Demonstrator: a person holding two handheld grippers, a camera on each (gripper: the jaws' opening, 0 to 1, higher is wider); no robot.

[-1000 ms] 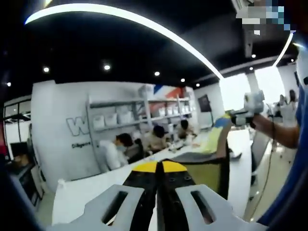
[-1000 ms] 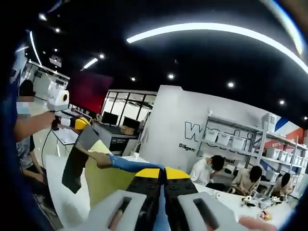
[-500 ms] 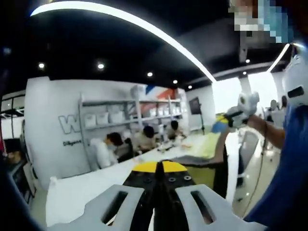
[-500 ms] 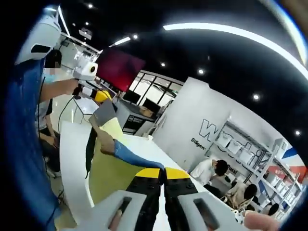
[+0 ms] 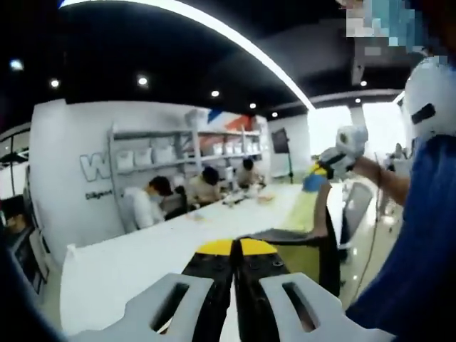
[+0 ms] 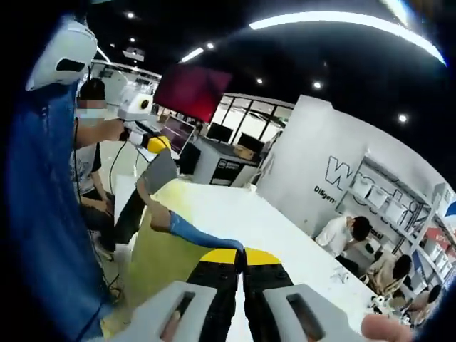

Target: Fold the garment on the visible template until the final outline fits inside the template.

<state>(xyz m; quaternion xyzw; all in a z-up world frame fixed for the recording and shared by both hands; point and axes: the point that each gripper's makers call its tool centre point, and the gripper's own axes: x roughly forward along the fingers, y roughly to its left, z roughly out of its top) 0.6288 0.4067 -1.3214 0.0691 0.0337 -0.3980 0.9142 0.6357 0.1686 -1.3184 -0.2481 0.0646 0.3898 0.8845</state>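
Left tool (image 5: 236,251): two pale grey moulded jaws, each with an elongated slot. Between them sits a black centre block with small screws, capped by yellow tips.

Right tool (image 6: 240,258): same build, pale grey slotted jaws, black core, yellow tips.

The person wears a blue sleeve (image 5: 420,235), also visible in the right gripper view (image 6: 43,214). A white rounded headset (image 6: 60,51) bears a dark slot marking.

The garment (image 6: 153,246) is seen lifted higher and stretched wider between the two grippers than a second ago, with more of the white counter (image 5: 142,260) now exposed beneath it.
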